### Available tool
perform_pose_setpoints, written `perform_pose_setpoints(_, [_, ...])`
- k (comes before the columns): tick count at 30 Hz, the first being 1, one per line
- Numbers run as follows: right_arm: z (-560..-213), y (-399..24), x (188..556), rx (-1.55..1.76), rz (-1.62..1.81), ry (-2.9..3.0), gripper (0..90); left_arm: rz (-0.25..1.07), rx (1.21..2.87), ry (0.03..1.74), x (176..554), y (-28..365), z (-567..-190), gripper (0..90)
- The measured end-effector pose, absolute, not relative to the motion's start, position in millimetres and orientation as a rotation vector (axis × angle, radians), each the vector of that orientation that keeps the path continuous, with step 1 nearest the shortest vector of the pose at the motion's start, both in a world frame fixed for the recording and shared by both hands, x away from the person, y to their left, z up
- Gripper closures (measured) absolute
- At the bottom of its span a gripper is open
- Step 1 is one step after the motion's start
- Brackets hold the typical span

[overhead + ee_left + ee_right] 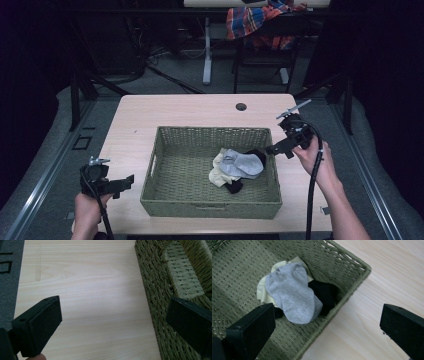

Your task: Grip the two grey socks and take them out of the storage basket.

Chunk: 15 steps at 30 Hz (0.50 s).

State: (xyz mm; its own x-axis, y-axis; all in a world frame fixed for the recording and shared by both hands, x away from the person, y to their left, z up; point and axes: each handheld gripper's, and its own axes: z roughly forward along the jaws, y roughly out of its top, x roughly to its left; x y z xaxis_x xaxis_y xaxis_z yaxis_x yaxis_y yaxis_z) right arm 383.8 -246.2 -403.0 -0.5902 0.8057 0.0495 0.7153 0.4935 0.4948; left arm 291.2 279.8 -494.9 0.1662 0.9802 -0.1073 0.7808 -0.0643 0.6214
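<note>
A green woven basket (pixel 210 204) sits mid-table. Inside, toward its right end, a grey sock (pixel 242 164) lies on a pale yellow sock (pixel 217 173) and a black sock (pixel 234 187). My right gripper (pixel 272 149) hovers open at the basket's right rim. In the right gripper view the right gripper (pixel 327 317) has one jaw over the basket (pixel 337 257) and the other over the table, with the grey sock (pixel 292 295), yellow sock (pixel 263 291) and black sock (pixel 324 293) just ahead. My left gripper (pixel 124 184) is open and empty, left of the basket. The left gripper (pixel 113 315) spans bare wood beside the basket wall (pixel 155 290).
The light wood table (pixel 175 107) has a cable hole (pixel 241 106) near its far edge. Beyond it stand a chair draped with plaid cloth (pixel 260 22) and a white table leg (pixel 207 50). Grey floor (pixel 7 277) borders the table's left side.
</note>
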Motion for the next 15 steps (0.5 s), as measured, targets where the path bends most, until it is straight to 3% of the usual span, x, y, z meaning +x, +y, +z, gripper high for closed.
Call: perform_pose_setpoints(15, [-406,-191,404,1.162,0.645,2.674,0.0,0.464,1.896,1.659,291,280,-495,0.7])
